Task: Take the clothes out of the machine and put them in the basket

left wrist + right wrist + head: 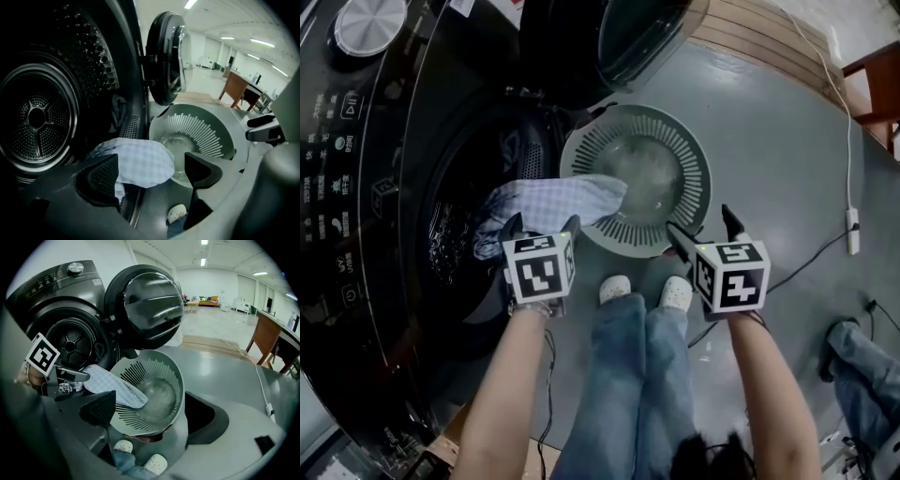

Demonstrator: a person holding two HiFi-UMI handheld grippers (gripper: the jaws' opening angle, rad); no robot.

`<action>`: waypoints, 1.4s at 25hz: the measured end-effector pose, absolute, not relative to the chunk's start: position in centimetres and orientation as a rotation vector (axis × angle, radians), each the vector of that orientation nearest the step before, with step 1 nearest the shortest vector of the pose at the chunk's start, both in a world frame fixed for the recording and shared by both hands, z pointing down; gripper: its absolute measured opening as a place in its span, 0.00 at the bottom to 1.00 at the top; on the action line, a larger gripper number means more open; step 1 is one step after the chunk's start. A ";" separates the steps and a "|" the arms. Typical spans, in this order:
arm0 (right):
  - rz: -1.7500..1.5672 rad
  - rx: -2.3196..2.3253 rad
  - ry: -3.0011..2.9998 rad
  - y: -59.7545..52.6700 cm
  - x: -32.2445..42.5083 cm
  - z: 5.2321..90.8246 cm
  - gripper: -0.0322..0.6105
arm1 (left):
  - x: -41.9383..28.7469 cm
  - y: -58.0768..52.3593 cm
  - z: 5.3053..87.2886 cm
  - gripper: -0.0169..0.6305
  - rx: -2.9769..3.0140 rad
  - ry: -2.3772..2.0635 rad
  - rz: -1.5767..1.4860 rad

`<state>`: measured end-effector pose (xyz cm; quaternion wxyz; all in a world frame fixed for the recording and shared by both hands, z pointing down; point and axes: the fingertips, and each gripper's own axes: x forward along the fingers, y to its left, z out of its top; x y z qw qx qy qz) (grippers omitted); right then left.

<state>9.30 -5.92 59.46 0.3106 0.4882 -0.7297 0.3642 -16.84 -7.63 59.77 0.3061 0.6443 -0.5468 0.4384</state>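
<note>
My left claw (542, 225) is wide open and empty, just beside a checked cloth (551, 201) draped from the washing machine (389, 187) onto the basket (680, 141) rim. My right claw (698, 221), also wide and empty, hovers over the basket's near edge.

Black front-loading washing machine (380, 141): glossy casing, mirror-like reflections.
Perforated drum (35, 117): bright metal, dimpled and ribbed.
Pale blue checked cloth (553, 202): soft woven fabric, matt, creased.
Round grey-green slotted basket (694, 150): smooth plastic, faint sheen.
Grey floor (769, 159): smooth, semi-gloss.
</note>
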 end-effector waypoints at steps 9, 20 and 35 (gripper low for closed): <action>0.938 1.181 -1.971 -6.7 4.7 60.5 0.76 | -27.8 -8.1 61.9 0.70 1.391 -1.686 1.218; 0.970 1.200 -1.969 -7.0 3.5 62.9 0.70 | -28.6 -9.2 67.1 0.76 1.420 -1.602 1.138; 0.933 1.213 -1.955 -4.8 5.2 60.6 0.62 | -22.4 -8.6 61.8 0.23 1.597 -1.599 1.043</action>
